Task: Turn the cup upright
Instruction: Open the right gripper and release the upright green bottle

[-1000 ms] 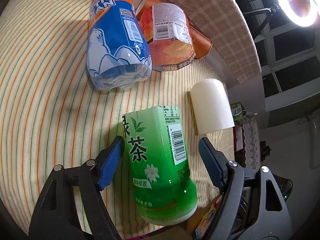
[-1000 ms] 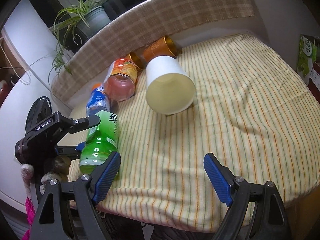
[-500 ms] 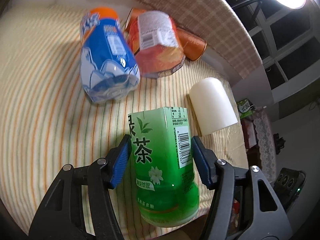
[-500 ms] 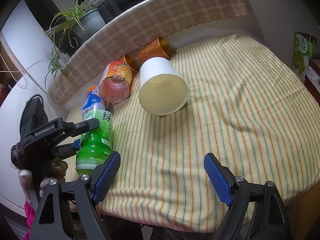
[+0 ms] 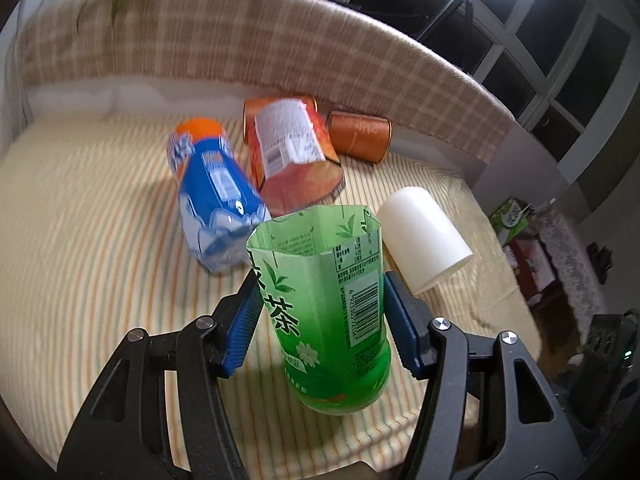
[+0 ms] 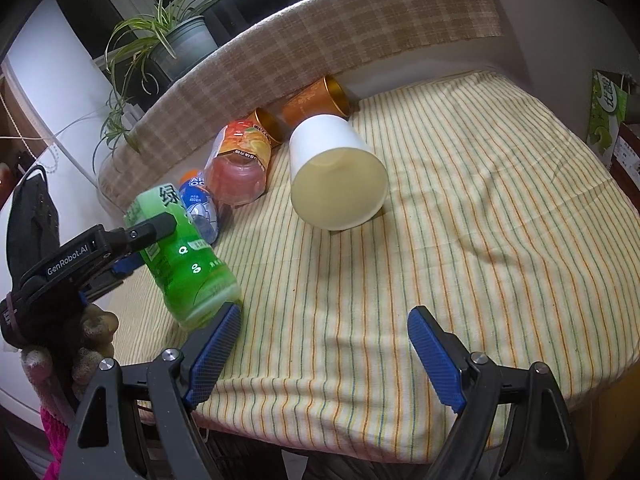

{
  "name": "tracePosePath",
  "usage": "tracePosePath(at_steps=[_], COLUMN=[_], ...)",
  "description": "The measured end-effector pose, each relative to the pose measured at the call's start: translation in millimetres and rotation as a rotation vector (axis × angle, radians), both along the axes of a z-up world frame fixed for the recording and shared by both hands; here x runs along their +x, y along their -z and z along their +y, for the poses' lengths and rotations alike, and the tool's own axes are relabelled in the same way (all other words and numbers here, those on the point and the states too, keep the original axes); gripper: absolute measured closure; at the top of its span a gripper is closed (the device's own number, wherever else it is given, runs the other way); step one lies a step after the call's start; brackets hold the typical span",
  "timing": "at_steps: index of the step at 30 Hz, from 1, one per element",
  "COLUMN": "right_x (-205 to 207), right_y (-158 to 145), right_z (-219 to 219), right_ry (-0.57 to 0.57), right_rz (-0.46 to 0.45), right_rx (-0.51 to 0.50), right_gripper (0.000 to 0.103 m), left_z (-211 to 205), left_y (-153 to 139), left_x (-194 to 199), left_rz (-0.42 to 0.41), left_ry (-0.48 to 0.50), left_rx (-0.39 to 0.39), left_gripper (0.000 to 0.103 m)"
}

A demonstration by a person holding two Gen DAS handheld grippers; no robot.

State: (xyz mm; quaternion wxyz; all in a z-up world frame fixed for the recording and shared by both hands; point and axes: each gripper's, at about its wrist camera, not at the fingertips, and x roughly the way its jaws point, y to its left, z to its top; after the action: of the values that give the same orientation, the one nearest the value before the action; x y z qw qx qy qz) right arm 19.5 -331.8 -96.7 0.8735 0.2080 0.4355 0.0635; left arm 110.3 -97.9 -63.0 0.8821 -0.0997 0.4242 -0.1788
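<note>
A green tea-label cup [image 5: 324, 304], cut from a bottle, is tilted up with its open mouth away from me, and my left gripper [image 5: 323, 326] is shut on its sides. The right wrist view shows the same green cup [image 6: 180, 256] leaning in the left gripper, its base near the cloth at the table's left edge. My right gripper [image 6: 322, 354] is open over the front edge of the table, holding nothing. A white paper cup [image 6: 334, 174] lies on its side with its mouth towards me; the white paper cup [image 5: 422, 234] is just right of the green one.
On the striped cloth [image 6: 460, 240] lie a blue bottle-cup [image 5: 214, 196], an orange-label bottle-cup [image 5: 292, 156] and two copper cups [image 6: 316, 98], all on their sides. A checked backrest [image 6: 340, 36] bounds the far side. A potted plant [image 6: 172, 44] stands behind.
My left gripper has shut on the green cup and is tipping it up from lying flat to a steep tilt. The right gripper has stayed open in much the same place.
</note>
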Motion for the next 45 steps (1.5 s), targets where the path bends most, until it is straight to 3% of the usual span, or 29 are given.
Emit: tracePosePath(at_steps=[6,13,32,45], right_x=[-1,-1,1,2], right_y=[-2,-4,-6,-10], right_z=[3,4,5,11], right_ry=[0.003,0.001,0.003,-0.007], right_rz=[-0.015,-0.028,-0.035,-0.049], right_rx=[-0.036,-0.062,-0.078,-0.092], right_gripper=[0.016,0.016,0.016,0.016], left_z=[-11,-23,-25,-18], left_y=[-7,-7,-1,3], left_x=[-9,-12,-13,-15], left_rz=[-0.119,-0.193,-0.177,-0.136], left_ry=[-0.006,0.006,0.039,0.065], left_rx=[0.122,0.193,0.201,0.160], left_gripper=[0.044,0.044,0.044,0.044])
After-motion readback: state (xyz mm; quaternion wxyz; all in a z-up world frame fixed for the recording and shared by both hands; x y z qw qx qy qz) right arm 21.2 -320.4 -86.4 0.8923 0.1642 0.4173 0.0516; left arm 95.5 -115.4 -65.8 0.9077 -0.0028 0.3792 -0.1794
